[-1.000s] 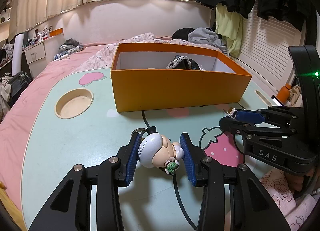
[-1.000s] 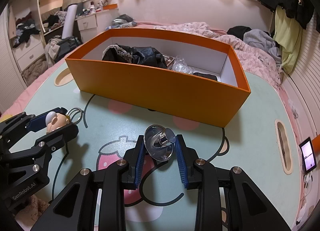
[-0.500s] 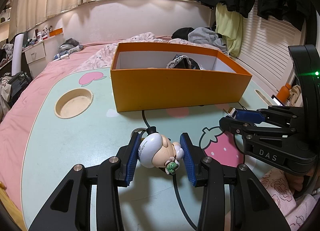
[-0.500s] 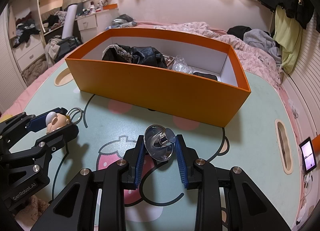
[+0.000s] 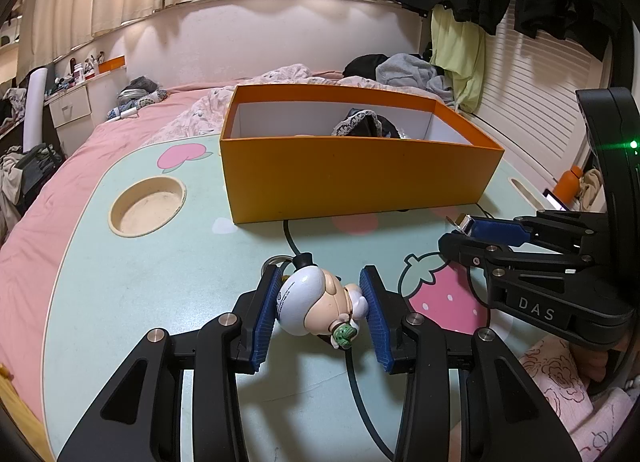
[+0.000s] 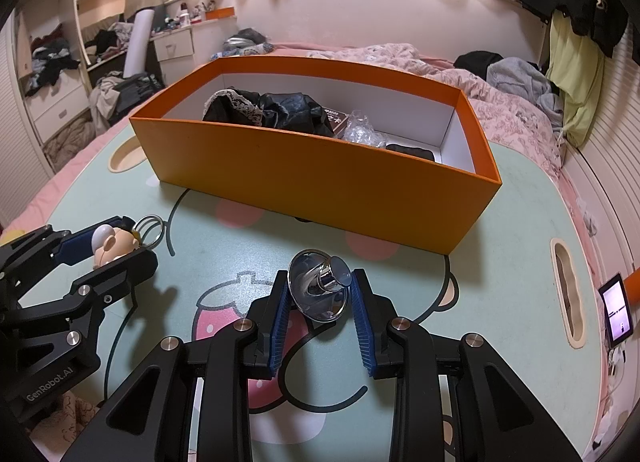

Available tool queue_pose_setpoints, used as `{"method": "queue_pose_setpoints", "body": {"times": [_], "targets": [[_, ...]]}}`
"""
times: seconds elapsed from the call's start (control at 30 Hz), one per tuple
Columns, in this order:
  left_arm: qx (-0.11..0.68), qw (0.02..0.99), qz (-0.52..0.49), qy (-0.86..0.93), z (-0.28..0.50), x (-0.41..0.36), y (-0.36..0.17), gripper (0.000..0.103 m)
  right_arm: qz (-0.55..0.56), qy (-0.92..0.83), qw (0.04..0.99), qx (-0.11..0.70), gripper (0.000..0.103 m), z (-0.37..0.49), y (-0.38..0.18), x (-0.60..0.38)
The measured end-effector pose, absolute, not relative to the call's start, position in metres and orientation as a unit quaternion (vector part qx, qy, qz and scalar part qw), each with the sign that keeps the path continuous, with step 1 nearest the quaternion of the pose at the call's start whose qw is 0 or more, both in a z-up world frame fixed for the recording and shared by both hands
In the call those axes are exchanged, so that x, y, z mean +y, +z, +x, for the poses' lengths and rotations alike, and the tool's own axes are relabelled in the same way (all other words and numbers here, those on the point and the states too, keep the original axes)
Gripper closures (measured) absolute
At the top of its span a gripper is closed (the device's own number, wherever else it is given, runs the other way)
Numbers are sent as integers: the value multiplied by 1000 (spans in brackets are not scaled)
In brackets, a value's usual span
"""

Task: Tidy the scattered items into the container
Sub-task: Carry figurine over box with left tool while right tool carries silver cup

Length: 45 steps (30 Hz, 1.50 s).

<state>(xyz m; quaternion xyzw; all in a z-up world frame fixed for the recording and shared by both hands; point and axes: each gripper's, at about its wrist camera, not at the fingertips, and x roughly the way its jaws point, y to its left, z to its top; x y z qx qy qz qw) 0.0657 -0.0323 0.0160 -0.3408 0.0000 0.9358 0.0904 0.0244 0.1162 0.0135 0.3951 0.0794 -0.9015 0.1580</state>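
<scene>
My left gripper (image 5: 320, 306) is shut on a small white-haired figurine keychain (image 5: 316, 306), held just above the table; its metal ring (image 6: 147, 231) shows in the right wrist view. My right gripper (image 6: 320, 294) is shut on a clear suction cup with a chrome hook (image 6: 318, 288). The orange box (image 5: 352, 178) stands beyond both grippers on the table and holds dark lacy cloth (image 6: 260, 108), crinkled plastic (image 6: 360, 132) and a dark flat item. The right gripper (image 5: 476, 234) shows at the right of the left wrist view; the left gripper (image 6: 116, 238) shows at the left of the right wrist view.
The mint table (image 5: 120, 282) with fruit prints has a round cup recess (image 5: 147, 206) at the left and a slot (image 6: 566, 290) at the right. A phone (image 6: 616, 308) stands off the right edge. A bed with clothes lies behind.
</scene>
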Motion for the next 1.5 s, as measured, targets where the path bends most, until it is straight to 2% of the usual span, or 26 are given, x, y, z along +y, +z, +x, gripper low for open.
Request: {"method": "queue_pose_setpoints", "body": {"times": [0.57,0.87,1.13,1.33,1.5], "targets": [[20,86,-315,945,71,-27,28,61,376,-910,155,82,74,31,18,117],[21,93,-273,957,58,-28,63,61,348,-921,158,81,74,29,42,115],[21,87,-213,973,26,-23,111,61,285,-944,155,64,74,8,92,110],[-19,89,-227,970,-5,-28,92,61,275,-952,122,49,74,-24,93,112],[0,77,-235,969,-6,-23,84,61,293,-947,124,47,74,-31,80,112]]}}
